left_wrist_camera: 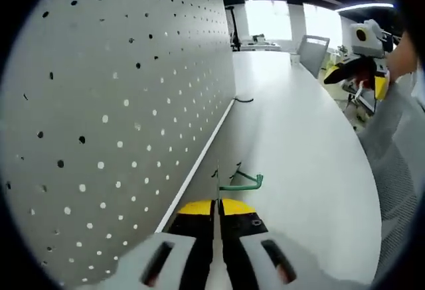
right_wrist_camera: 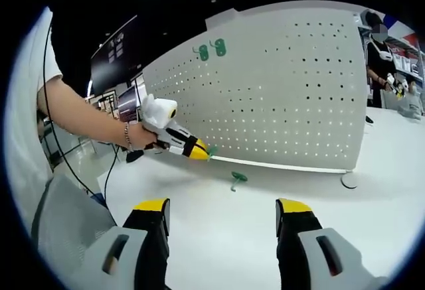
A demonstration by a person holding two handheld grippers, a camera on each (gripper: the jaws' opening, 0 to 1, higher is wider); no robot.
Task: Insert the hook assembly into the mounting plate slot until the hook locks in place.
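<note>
The white pegboard (left_wrist_camera: 119, 104) stands upright on the table, and my left gripper (left_wrist_camera: 218, 205) points along its lower edge. Its yellow-tipped jaws are shut on a green hook (left_wrist_camera: 242, 184), which sticks out ahead of them just above the tabletop. In the right gripper view the same left gripper (right_wrist_camera: 199, 150) is held by a hand close to the pegboard (right_wrist_camera: 285, 91), with the green hook (right_wrist_camera: 211, 150) at its tip. A second green hook (right_wrist_camera: 237, 178) lies on the table in front of the board. My right gripper (right_wrist_camera: 222, 214) is open and holds nothing.
Two green hooks (right_wrist_camera: 210, 50) hang high on the pegboard. A round foot (right_wrist_camera: 348, 180) sits at the board's right end. The white table (left_wrist_camera: 299, 144) stretches far ahead. The right gripper (left_wrist_camera: 362, 71) shows at the far right. A person (right_wrist_camera: 382, 58) stands in the background.
</note>
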